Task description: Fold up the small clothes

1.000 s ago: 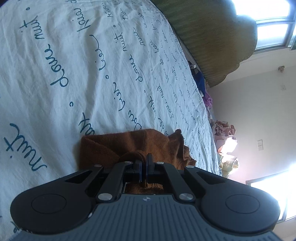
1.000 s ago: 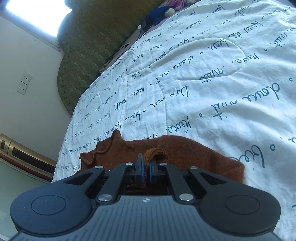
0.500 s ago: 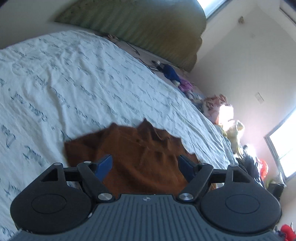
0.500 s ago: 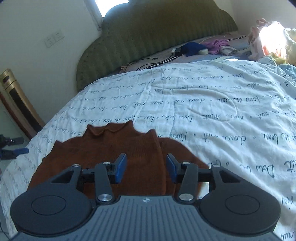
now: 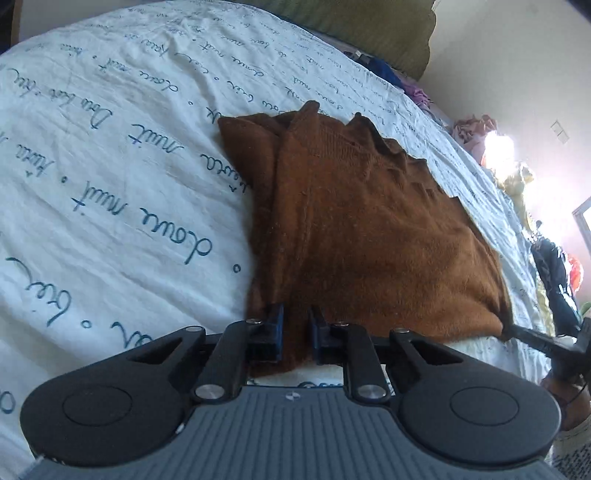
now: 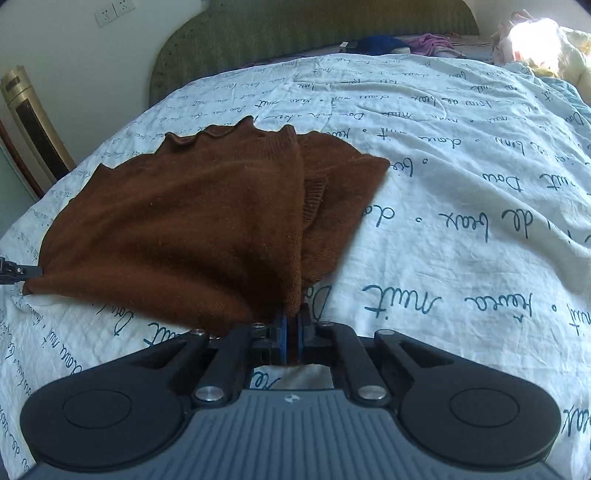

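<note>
A brown knit garment (image 5: 369, 229) lies folded lengthwise on a white bed sheet (image 5: 110, 184) printed with blue script. Its wavy hem points at the headboard. My left gripper (image 5: 296, 328) is at the near left corner. Its jaws are closing, and thick folded cloth fills the gap between the pads. In the right wrist view the same garment (image 6: 184, 221) spreads ahead, and my right gripper (image 6: 293, 325) is shut on its near right corner. Each view shows the other gripper's tip at the opposite corner: the right gripper (image 5: 535, 339) and the left gripper (image 6: 14, 271).
A green padded headboard (image 6: 295, 33) closes the far end of the bed, with blue and pink clothes (image 6: 388, 42) lying in front of it. More clothes (image 6: 535, 40) are heaped at the far right in bright light. A tall gold appliance (image 6: 33, 133) stands left of the bed.
A second ago both grippers were shut on the folded cloth, then both opened above it. Both have since rolled upright, moved to the garment's near corners and closed on them.
</note>
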Tool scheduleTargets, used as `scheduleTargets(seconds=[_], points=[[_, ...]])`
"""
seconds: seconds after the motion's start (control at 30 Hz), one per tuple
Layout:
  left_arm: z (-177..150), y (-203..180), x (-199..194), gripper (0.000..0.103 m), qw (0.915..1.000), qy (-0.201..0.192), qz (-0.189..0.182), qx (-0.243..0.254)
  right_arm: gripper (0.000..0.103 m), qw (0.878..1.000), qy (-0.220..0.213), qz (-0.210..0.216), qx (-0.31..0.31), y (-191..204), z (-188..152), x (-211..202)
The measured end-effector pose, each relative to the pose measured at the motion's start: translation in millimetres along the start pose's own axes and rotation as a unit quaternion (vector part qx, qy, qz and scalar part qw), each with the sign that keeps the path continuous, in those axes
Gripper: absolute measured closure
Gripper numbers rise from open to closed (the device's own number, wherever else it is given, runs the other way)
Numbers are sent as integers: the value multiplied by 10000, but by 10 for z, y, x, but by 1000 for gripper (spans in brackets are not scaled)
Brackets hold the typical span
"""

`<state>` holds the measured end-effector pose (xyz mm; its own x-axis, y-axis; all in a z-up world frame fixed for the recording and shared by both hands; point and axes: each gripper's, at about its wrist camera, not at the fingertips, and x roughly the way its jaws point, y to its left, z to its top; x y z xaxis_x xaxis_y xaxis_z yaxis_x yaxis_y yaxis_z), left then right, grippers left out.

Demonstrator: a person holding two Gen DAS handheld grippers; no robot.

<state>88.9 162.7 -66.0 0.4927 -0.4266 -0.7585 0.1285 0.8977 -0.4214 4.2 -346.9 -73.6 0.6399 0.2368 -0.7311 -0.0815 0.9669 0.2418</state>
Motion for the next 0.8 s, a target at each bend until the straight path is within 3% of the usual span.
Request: scheduleTargets(seconds=[0.03, 0.07, 0.1, 0.13, 0.17, 0.23, 0.27, 0.4, 0.47, 0.57, 0.6, 0.67, 0.73, 0.8], points=[[9, 3, -78, 79, 9999, -3, 42, -96, 92, 10000, 30, -30, -29, 5, 10, -33], [16, 11, -139, 59, 9998, -22, 21, -176, 80, 9999, 105, -85, -99, 36, 28, -74], [30, -2, -229, 24, 9996, -126, 27, -259, 75, 9996, 63, -186, -220, 85, 51, -135], [39, -26, -303, 10, 9992, -289, -40, -285, 64, 9983, -194, -355, -421, 172, 76, -243], [64, -68, -347, 3, 9987, -400, -189, -260, 43, 9967, -419, -444, -531, 251, 105, -320], [135, -201, -340, 4, 9986, -414, -275, -183, 15, 9938, -770, -315, -732, 424, 190, -383], [175, -251, -312, 4, 9986, -427, -251, -186, 10, 9920, -911, -206, -855, 522, 224, -370], [450, -566, -23, 4, 9989, -466, -105, 16, 10, 9868, -1041, -171, -1225, 939, 322, -61], [593, -737, 179, 4, 9987, -452, 9, 245, 10, 9867, -1020, 48, -1264, 1105, 341, 145], [763, -920, 497, 4, 9958, -471, 504, 609, 10, 9904, -890, 114, -1055, 1201, 351, 405], [796, -936, 603, 4, 9951, -429, 592, 669, 10, 9909, -827, -101, -1056, 1197, 338, 496], [803, -913, 817, 4, 9913, -367, 1028, 736, 10, 9914, -615, -482, -1051, 1099, 298, 648], [736, -844, 981, 3, 9849, -386, 1410, 926, 10, 9897, -748, -384, -1155, 931, 193, 661], [603, -849, 1021, 0, 9752, -675, 1653, 1310, 10, 9891, -714, -423, -1212, 832, 143, 612]])
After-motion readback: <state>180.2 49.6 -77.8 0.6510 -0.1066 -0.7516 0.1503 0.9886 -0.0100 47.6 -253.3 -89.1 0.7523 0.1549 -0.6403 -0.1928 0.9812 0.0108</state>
